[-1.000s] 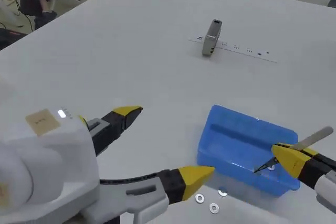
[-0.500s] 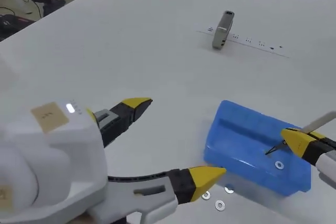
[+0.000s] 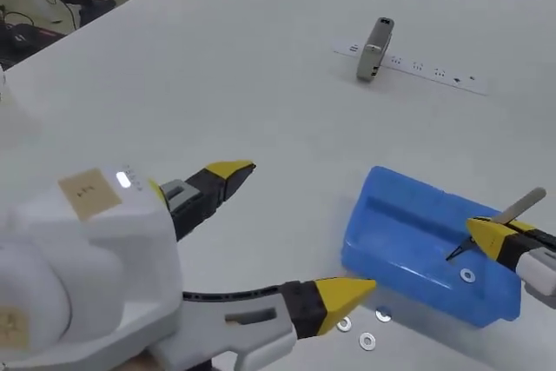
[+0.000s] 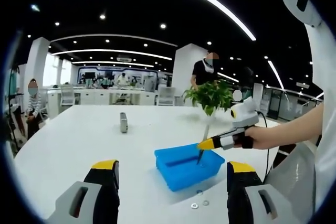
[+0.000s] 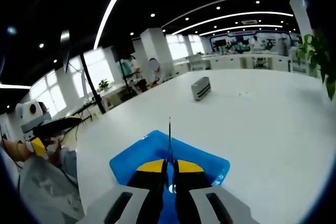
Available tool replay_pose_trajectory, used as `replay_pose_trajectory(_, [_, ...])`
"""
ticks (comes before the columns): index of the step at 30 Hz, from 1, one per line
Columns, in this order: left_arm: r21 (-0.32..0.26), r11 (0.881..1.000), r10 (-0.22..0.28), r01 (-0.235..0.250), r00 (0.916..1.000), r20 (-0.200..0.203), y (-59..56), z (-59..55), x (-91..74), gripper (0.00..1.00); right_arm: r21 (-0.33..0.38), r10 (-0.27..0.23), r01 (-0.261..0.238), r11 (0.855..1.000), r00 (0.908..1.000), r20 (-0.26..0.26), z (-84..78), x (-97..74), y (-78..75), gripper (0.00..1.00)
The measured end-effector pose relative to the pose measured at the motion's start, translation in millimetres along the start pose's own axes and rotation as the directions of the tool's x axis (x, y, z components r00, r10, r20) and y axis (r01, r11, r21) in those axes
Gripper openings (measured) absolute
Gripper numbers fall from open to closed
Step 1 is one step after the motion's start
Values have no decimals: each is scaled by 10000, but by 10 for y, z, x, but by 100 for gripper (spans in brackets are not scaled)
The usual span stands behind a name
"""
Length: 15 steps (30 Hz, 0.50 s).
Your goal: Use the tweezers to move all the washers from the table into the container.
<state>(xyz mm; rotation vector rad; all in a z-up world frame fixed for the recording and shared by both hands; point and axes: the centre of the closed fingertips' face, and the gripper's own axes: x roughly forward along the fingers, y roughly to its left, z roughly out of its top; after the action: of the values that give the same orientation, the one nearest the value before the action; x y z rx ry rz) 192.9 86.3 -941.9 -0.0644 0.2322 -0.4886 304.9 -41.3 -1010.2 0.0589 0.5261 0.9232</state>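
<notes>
The blue container sits on the white table at the lower right, with one washer lying inside it. Three washers lie on the table just in front of it. My right gripper is shut on the tweezers, whose tip hangs over the container's inside with nothing seen in it. My left gripper stands open and empty left of the container. In the left gripper view I see the container, the washers and the tweezers. The tweezers point over the container.
A small grey box stands on a white power strip at the far side of the table. A potted plant and people stand beyond the table. Bare tabletop stretches left and behind the container.
The tweezers' tip has lifted off the container floor, and a washer that was at the tip now lies loose inside. The head camera has shifted a little.
</notes>
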Motion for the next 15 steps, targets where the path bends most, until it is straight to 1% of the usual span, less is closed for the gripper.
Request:
replay_pose_trajectory(8, [79,10000,20,-20,10000,-43,1,-7,-2,86,-221,-12,5,9998,9995,-319,-92,67,-33,3])
replay_pose_trajectory(15, [99,9999,22,-21,10000,-97,2,-17,-1,85,-305,-33,20,9995,9992,-405,-122,87,-44,3])
